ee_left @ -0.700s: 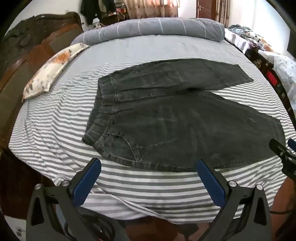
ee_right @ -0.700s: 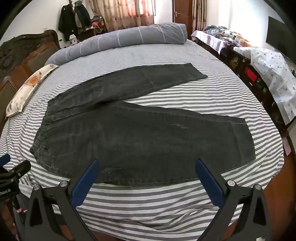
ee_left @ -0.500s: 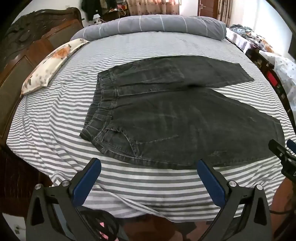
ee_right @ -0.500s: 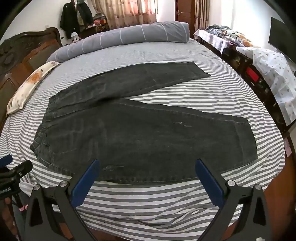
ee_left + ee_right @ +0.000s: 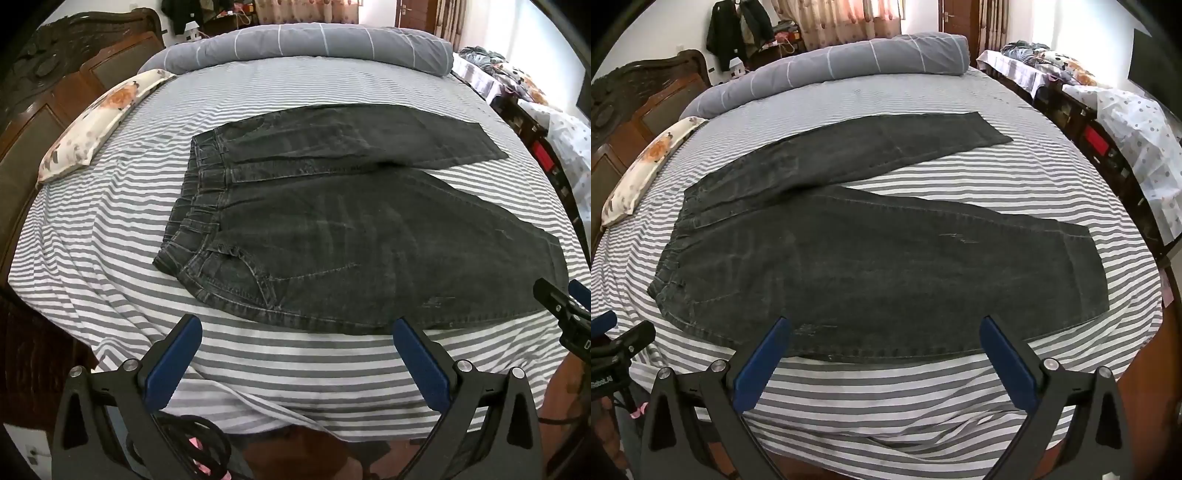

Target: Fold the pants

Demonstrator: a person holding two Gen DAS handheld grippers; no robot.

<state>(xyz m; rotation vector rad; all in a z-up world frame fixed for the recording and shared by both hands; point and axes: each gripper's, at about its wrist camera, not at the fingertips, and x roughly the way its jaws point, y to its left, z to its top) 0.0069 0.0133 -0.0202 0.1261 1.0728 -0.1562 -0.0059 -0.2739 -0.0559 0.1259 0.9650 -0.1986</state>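
Observation:
Dark grey jeans lie flat on the striped bed, waistband to the left, the two legs spread apart in a V towards the right. They also show in the right wrist view. My left gripper is open and empty, hovering just short of the near edge of the jeans by the hip pocket. My right gripper is open and empty above the near edge of the nearer leg. Each gripper shows at the edge of the other's view.
The bed has a grey-and-white striped sheet. A floral pillow lies at the left by the wooden headboard. A rolled grey duvet lies along the far side. Cluttered furniture stands to the right.
Both grippers have moved slightly forward and up over the bed, so the jeans sit a little lower in view. The jeans have not moved. Both grippers stay open.

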